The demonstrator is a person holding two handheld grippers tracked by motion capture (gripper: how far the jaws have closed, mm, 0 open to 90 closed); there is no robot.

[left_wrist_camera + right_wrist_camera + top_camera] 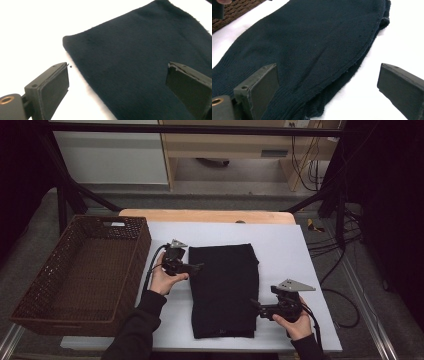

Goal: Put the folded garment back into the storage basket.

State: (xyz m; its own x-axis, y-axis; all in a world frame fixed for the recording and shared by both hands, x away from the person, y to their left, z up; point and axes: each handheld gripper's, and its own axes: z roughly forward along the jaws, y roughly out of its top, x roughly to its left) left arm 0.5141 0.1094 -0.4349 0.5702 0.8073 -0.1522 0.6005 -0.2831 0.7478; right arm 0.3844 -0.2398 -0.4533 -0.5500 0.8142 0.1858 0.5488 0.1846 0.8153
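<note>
Garment: a dark folded knit garment [224, 290] lies flat on the white surface [290, 250], its long side running away from the person, roughly in the middle.
Left hand-held gripper: the left hand-held gripper [196, 268] sits at the garment's left edge near the far corner; in the left gripper view its jaws stand wide apart, one over the bare surface and one over the cloth, and grasp nothing.
Right hand-held gripper: the right hand-held gripper [256, 306] points at the garment's right edge near the near corner; in the right gripper view the jaws are spread wide astride the ribbed hem, not clamped on it.
Basket: a brown wicker basket [45, 285] stands just left of the white surface, well apart from the garment.
</note>
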